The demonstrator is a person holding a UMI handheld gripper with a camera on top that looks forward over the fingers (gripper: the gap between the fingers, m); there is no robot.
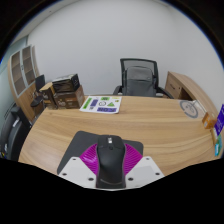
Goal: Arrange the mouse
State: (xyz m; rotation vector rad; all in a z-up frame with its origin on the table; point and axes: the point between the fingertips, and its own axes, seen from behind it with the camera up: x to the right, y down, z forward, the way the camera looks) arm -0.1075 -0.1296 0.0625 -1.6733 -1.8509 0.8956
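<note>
Gripper view. The gripper (110, 170) points forward over a wooden desk (150, 125). A black mouse (109, 158) sits lengthwise between the two fingers, its nose toward the far side of the desk. The purple pads (92, 156) lie against its left and right flanks with no gap showing, so the fingers are clamped on it. Whether the mouse rests on the surface beneath it cannot be told. Under and just ahead of the mouse lies a dark mouse mat (100, 139), set well back from the desk's side edges. Bare wood spreads around the mat on the left, the right and the far side. Along the far edge lie a printed sheet (102, 103), a cardboard box (62, 96) to its left and a white telephone (190, 108) near the right edge. Beyond that edge stands a black office chair (140, 77) before a white wall (100, 45).
</note>
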